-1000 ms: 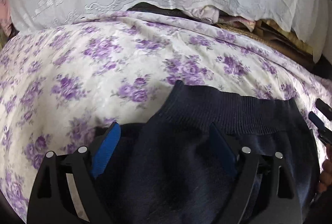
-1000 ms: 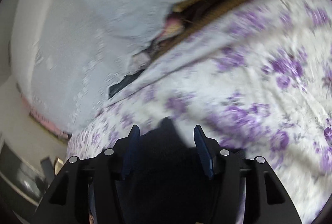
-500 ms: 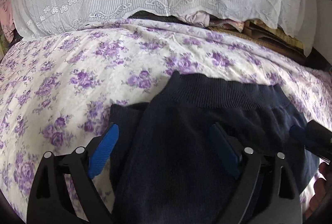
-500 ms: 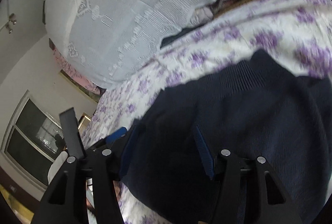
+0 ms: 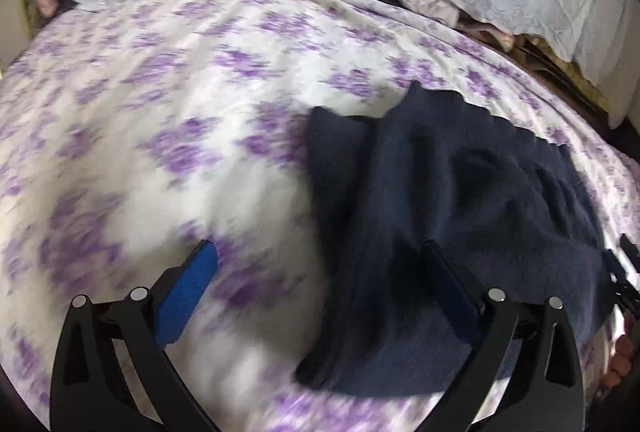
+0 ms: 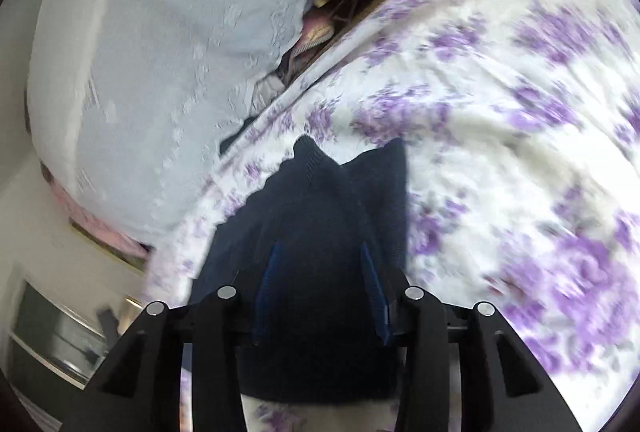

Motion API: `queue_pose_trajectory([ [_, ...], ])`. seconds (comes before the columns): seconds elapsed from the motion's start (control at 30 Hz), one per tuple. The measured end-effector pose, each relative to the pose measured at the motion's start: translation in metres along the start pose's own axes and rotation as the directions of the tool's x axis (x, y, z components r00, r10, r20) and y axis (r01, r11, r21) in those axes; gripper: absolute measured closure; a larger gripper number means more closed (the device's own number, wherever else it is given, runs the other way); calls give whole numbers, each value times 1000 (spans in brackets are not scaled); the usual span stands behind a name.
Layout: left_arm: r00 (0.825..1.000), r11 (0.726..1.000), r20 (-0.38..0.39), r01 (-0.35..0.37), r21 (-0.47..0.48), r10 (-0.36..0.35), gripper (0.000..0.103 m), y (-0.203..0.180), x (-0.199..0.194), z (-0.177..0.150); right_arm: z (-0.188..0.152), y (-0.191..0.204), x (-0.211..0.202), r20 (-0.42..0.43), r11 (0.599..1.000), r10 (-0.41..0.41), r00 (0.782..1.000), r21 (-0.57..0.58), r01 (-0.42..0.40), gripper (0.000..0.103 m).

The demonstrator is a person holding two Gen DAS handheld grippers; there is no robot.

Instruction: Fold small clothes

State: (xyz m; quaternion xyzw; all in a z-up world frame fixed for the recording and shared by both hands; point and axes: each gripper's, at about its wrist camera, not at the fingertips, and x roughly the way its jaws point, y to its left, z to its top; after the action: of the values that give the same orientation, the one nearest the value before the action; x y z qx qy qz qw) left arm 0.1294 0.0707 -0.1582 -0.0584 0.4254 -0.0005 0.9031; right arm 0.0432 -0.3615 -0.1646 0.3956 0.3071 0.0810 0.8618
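Garment navy knit, folded, rumpled, lying on floral bedspread.

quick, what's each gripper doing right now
Left gripper: open, holding nothing, beside the navy garment.
Right gripper: over the garment; grip cannot be told.
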Motion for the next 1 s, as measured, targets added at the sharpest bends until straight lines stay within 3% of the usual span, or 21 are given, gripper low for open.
queue_pose_trajectory([
  [0.07, 999, 999, 15, 33, -17, -33, 5, 5, -14, -5, -2, 5, -15, 33, 1000, -9, 999, -16, 10, 54],
  [0.17, 988, 989, 44, 148, -18, -147, 5, -3, -35, -7, -10, 26, -25, 26, 994, 100, 995, -49, -98, 53],
  [0.23, 973, 974, 44, 225, 18, -226, 5, -23, -43, -7, -23, 53, -17, -34, 977, 188, 982, -94, -190, 44],
  [0.33, 975, 971, 34, 215, 100, -219, 5, -55, -40, -13, -48, 79, 10, -168, 952, 263, 950, -118, -284, 40],
  [0.47, 995, 970, -1, 95, 222, -97, 4, -81, -11, -28, -68, 72, 43, -263, 967, 183, 947, -126, -222, 41],
  [0.5, 996, 969, 8, 86, 233, -90, 4, -82, -12, -30, -67, 61, 46, -273, 970, 200, 941, -82, -230, 48],
  [0.57, 997, 964, 22, 60, 258, -68, 4, -85, -16, -34, -63, 50, 41, -254, 974, 210, 944, -26, -224, 59],
  [0.63, 998, 963, 27, 55, 263, -64, 4, -81, -20, -37, -58, 38, 27, -200, 986, 157, 967, -29, -166, 65],
  [0.7, 999, 966, 38, 27, 256, -38, 4, -78, -28, -41, -56, 26, 16, -170, 990, 143, 975, 2, -144, 67],
  [0.77, 997, 971, 35, 53, 234, -63, 5, -69, -35, -41, -51, 15, 8, -134, 990, 139, 981, 52, -133, 67],
  [0.8, 996, 972, 31, 76, 221, -85, 5, -67, -38, -39, -49, 14, 4, -110, 993, 111, 988, 63, -104, 65],
  [0.83, 992, 972, 29, 111, 207, -119, 5, -66, -41, -35, -46, 18, 1, -88, 996, 74, 993, 53, -69, 53],
  [0.87, 988, 970, 25, 146, 196, -154, 5, -66, -43, -30, -44, 24, -1, -70, 997, 73, 995, 29, -71, 49],
  [0.97, 976, 962, 14, 214, 171, -219, 5, -80, -42, -13, -40, 57, 15, -104, 985, 167, 980, -31, -171, 43],
  [1.0, 972, 959, 7, 229, 166, -234, 5, -87, -38, -5, -40, 65, 22, -116, 981, 186, 976, -39, -191, 36],
])
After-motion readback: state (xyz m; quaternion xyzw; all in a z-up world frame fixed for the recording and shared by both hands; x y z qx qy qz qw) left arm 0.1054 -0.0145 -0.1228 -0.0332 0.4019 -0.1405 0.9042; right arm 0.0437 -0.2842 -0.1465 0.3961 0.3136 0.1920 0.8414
